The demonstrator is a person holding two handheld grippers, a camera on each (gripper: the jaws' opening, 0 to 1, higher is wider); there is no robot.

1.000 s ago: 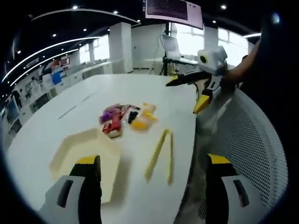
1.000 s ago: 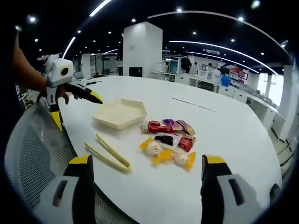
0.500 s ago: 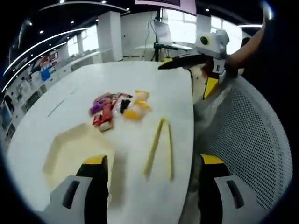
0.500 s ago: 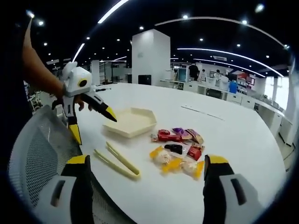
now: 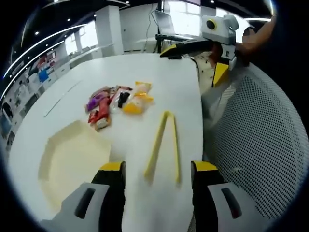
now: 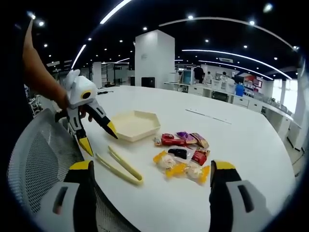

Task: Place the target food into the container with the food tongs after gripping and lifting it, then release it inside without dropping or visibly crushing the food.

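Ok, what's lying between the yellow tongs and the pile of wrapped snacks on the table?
Nothing: in the right gripper view only bare white table separates the tongs from the snack pile.

Even overhead strip and spot lighting, window (image 5: 186,12) glare washing out the left gripper view's top, soft shadows on the white table (image 6: 251,145), strong fisheye bending and slight blur toward edges.

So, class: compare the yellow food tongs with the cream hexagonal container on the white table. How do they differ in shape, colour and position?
The food tongs are long, thin and brighter yellow, two arms joined at one end; the container is a wide, shallow, paler cream hexagon. The tongs lie nearer the table edge by the mesh chair; the container sits further in. The container is empty. Both rest untouched on the table.
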